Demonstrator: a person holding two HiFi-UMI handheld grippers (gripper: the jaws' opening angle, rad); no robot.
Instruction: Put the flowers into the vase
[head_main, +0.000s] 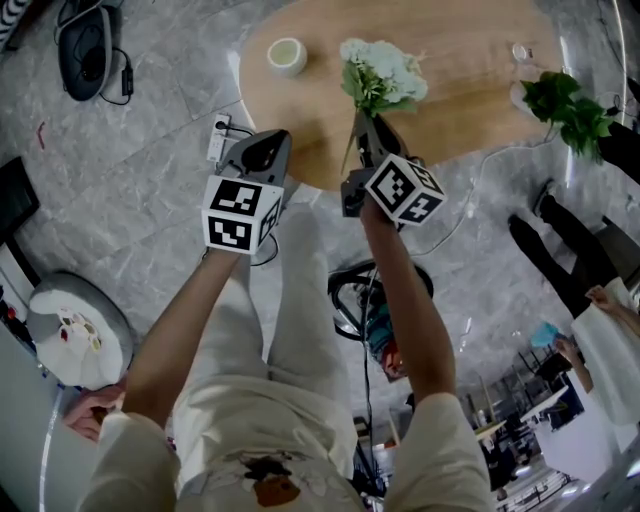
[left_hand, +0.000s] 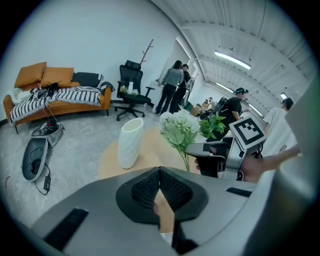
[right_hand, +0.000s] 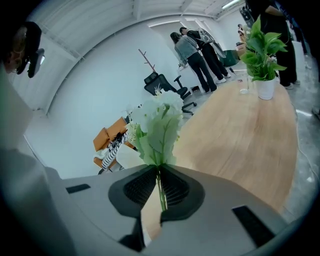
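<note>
A white ribbed vase (head_main: 287, 55) stands upright near the left end of the oval wooden table (head_main: 470, 60); the left gripper view shows its side (left_hand: 131, 141). My right gripper (head_main: 362, 122) is shut on the thin green stem of a bunch of white flowers (head_main: 380, 75), held above the table to the right of the vase. In the right gripper view the stem (right_hand: 161, 192) runs between the pads and the blooms (right_hand: 157, 125) hide most of the vase. My left gripper (head_main: 272, 138) hovers over the table's near edge, shut on nothing, its pads (left_hand: 150, 187) meeting.
A potted green plant (head_main: 565, 105) and a small glass (head_main: 520, 52) stand at the table's right end. A power strip (head_main: 218, 138) and a dark bag (head_main: 88, 50) lie on the floor at left. People (left_hand: 172, 85), an office chair (left_hand: 131, 92) and an orange sofa (left_hand: 55, 97) stand beyond.
</note>
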